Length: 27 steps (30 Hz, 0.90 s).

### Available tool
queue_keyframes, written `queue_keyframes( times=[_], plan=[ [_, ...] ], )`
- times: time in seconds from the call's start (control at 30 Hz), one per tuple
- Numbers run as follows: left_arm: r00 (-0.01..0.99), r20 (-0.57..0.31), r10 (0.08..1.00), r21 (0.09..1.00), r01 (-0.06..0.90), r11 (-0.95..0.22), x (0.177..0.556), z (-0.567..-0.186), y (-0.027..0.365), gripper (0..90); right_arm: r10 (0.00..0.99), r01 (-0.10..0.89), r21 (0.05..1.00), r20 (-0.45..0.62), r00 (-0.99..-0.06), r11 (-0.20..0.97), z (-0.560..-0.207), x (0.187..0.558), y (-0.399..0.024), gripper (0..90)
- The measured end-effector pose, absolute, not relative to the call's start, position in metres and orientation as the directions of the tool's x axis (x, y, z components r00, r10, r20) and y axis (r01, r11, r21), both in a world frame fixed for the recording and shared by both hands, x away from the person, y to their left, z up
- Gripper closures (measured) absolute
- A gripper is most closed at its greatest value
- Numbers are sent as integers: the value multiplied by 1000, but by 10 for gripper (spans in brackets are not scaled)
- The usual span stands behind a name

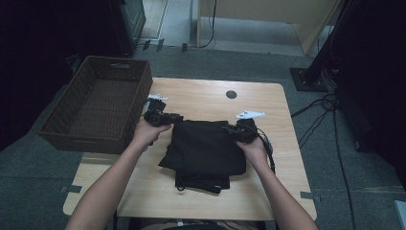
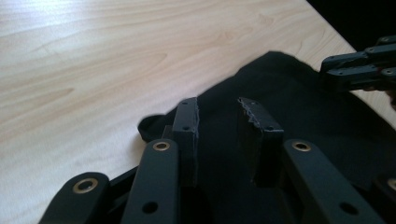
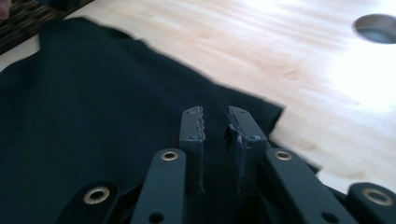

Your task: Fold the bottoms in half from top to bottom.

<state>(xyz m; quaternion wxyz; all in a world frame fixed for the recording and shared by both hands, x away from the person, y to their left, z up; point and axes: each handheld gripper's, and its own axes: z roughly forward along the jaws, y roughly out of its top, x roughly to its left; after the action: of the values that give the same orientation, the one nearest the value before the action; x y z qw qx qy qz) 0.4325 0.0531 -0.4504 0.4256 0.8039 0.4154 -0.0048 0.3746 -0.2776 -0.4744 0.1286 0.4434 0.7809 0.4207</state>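
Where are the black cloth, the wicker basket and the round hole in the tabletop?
black cloth (image 1: 203, 146), high view, middle of its folded top layer.
wicker basket (image 1: 140, 93), high view, its right wall.
round hole (image 1: 231, 94), high view, its dark centre in the tabletop.

Folded cloth (image 1: 203, 148) mid-table (image 1: 143, 191); basket (image 1: 62, 129) overhanging left edge; round hole (image 1: 231, 94) behind cloth; left gripper (image 1: 165, 116) and right gripper (image 1: 234, 129) at far corners.

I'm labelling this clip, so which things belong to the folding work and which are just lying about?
In the job:
- folded black garment
- left hand-held gripper, jaws apart over the cloth's corner
- right hand-held gripper, jaws apart over the opposite corner

Lying about:
- empty wicker basket
- round hole in the wooden table
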Motion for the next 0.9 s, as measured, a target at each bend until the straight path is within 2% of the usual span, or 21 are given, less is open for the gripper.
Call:
queue_keyframes(
  times=[0.17, 0.3, 0.4, 0.5, 0.67, 0.77, 0.9],
  plan=[
    [691, -312, 652, 715, 623, -318, 410, -444, 45, 689, 799, 586, 769, 174, -576, 256, -477, 362, -276, 738],
    [715, -318, 622, 732, 602, -318, 394, -444, 39, 694, 784, 585, 773, 195, -589, 247, -477, 350, -272, 739],
    [719, -323, 615, 713, 612, -341, 386, -456, 36, 700, 766, 572, 778, 195, -613, 259, -478, 338, -264, 734],
    [714, -306, 630, 680, 627, -380, 381, -470, 35, 684, 748, 569, 771, 190, -636, 287, -484, 330, -256, 682],
    [712, -268, 649, 626, 641, -444, 368, -488, 36, 510, 744, 563, 750, 145, -652, 347, -497, 318, -254, 586],
    [713, -292, 637, 619, 649, -442, 363, -495, 38, 426, 742, 567, 741, 141, -656, 360, -505, 314, -255, 493],
    [713, -320, 624, 626, 653, -426, 359, -498, 38, 337, 732, 561, 749, 153, -664, 352, -510, 307, -257, 431]
  ],
)
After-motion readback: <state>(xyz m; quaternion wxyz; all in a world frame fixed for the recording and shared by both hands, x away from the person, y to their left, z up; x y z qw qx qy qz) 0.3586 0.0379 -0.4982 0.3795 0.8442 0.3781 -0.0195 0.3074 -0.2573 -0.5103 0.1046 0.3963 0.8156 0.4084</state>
